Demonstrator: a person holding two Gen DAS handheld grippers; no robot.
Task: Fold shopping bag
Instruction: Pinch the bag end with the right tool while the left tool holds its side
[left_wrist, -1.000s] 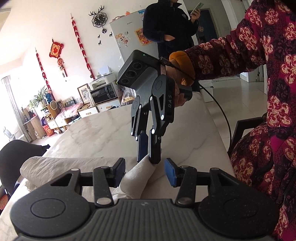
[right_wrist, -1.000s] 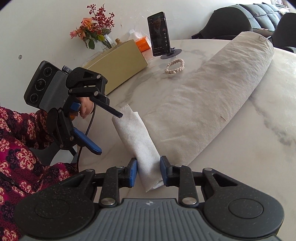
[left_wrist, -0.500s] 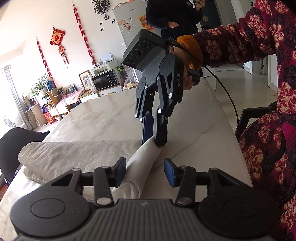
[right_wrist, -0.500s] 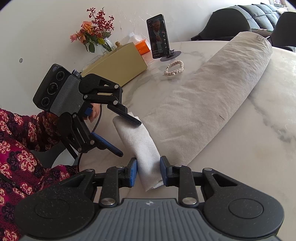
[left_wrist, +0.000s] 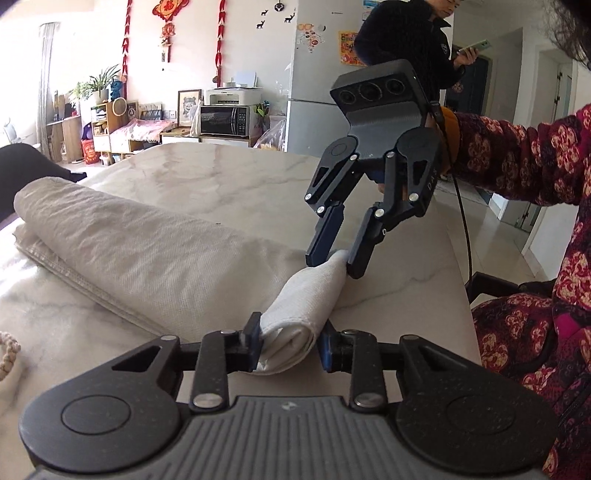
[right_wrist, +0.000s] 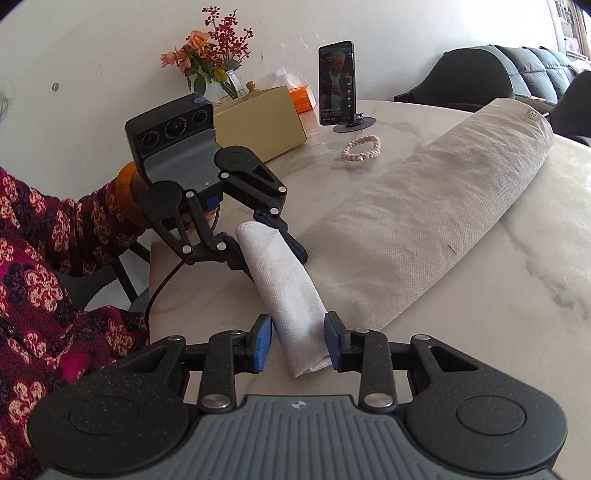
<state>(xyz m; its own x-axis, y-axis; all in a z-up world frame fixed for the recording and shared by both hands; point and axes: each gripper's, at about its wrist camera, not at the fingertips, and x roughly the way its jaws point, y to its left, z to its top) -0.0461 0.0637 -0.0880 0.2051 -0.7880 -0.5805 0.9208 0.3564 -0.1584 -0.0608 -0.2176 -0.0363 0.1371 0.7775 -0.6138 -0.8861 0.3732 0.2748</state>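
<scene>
The shopping bag (left_wrist: 147, 251) is a cream non-woven cloth, folded into a long band across the marble table (left_wrist: 229, 177); it also shows in the right wrist view (right_wrist: 424, 221). Its near end is rolled into a white tube (left_wrist: 306, 299), raised off the table. My left gripper (left_wrist: 290, 345) is shut on one end of this roll. My right gripper (right_wrist: 298, 341) is shut on the other end (right_wrist: 291, 291). Each gripper shows in the other's view, the right one (left_wrist: 334, 260) and the left one (right_wrist: 273, 254).
A phone on a stand (right_wrist: 338, 83), a beaded bracelet (right_wrist: 362, 147), a tan box (right_wrist: 258, 127) and a flower vase (right_wrist: 210, 62) stand at the table's far side. A person in dark clothes (left_wrist: 410, 48) stands behind the table. Dark chairs (right_wrist: 476, 79) surround it.
My left gripper has swung around the rolled end and closed on it. The roll now hangs between both grippers, lifted off the table.
</scene>
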